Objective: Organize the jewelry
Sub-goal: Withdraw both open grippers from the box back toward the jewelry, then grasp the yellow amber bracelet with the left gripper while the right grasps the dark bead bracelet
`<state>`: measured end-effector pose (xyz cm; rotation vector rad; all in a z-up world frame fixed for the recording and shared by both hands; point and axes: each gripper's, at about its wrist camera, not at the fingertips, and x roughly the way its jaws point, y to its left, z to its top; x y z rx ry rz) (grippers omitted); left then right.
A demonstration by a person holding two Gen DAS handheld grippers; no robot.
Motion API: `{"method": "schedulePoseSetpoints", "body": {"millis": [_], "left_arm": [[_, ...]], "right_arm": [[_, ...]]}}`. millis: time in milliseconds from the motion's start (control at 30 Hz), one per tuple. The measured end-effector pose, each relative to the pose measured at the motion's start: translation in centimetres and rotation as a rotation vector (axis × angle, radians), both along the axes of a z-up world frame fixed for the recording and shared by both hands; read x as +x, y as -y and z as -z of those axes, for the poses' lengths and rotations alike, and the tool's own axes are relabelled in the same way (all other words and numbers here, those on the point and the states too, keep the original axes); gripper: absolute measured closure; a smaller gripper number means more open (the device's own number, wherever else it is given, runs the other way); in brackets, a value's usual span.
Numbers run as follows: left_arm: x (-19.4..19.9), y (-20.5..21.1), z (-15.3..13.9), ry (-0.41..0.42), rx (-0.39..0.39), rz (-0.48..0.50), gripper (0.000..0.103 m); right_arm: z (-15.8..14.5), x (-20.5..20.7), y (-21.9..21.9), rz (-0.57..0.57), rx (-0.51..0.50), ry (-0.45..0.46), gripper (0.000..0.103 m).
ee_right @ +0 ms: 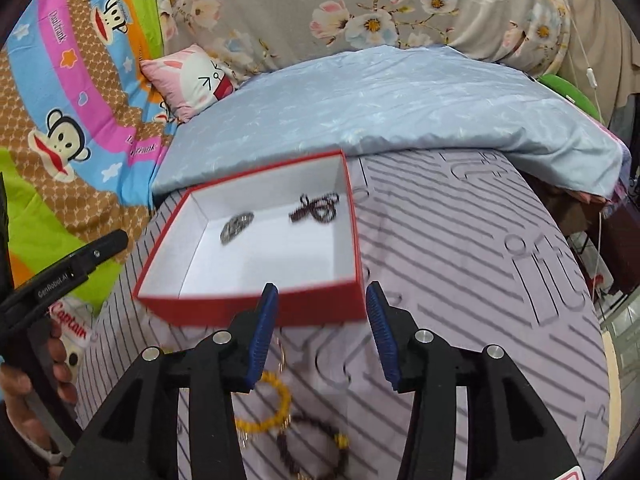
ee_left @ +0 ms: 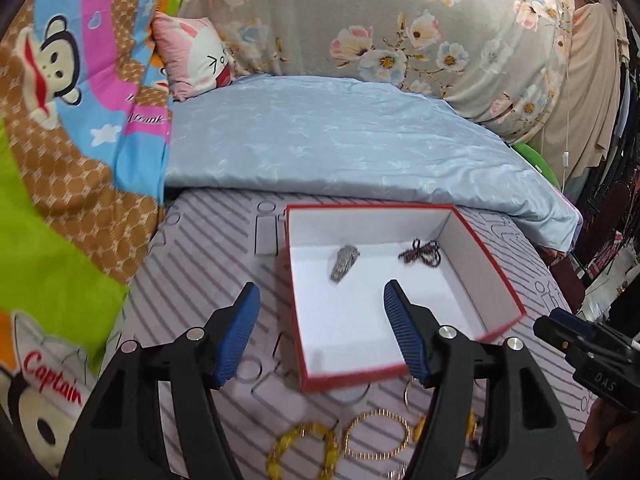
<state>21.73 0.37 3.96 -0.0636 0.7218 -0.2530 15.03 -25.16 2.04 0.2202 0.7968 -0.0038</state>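
Both tools are released and hold nothing: the left tool point(ee_left: 318, 300) hangs over the red box point(ee_left: 496, 258), the right tool point(ee_right: 322, 300) at its near wall. Inside lie a silver piece point(ee_left: 343, 267) and, at 3 o'clock from it, a dark beaded string point(ee_left: 421, 254). Yellow bracelet point(ee_right: 272, 408) lies on the bed at 6 o'clock.

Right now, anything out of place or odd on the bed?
Nothing is damaged or spilled. The red box sits flat and open, with only a silver piece and a dark beaded strand inside. The yellow bead bracelet, dark bead bracelet and thin gold bangle lie loose on the striped sheet, outside the box.
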Motion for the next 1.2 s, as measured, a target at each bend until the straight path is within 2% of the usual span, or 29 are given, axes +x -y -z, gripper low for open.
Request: {"method": "schedulePoseSetpoints", "body": {"millis": [200,367,700,1000,1067,1200], "left_arm": [[-4.2,-1.3,1.5,-0.053,-0.033,-0.017,0.041],[-6.7,-1.9,3.3,-0.086,-0.025,-0.033,0.041],[-10.4,-3.4,7.0,-0.168,-0.027,-0.026,0.041],[-9.8,-4.2,8.9,-0.204,-0.036,-0.069,0.042],[-9.2,-4.3,9.2,-0.208,-0.031,-0.079,0.045],[-8.1,-4.2,9.7,-0.211,-0.023,-0.09,0.058]], "right_arm": [[1.0,-4.4,-1.3,0.007,0.005,-0.028,0.057],[2.0,-7.0,-2.0,0.019,0.007,-0.054,0.057],[3.9,-10.1,-3.5,0.013,0.005,-0.106,0.057],[4.9,-10.5,-4.2,0.006,0.011,-0.129,0.057],[5.0,-10.4,-4.2,0.006,0.012,-0.129,0.057],[5.2,-10.2,-4.1,0.01,0.012,-0.132,0.057]]}}
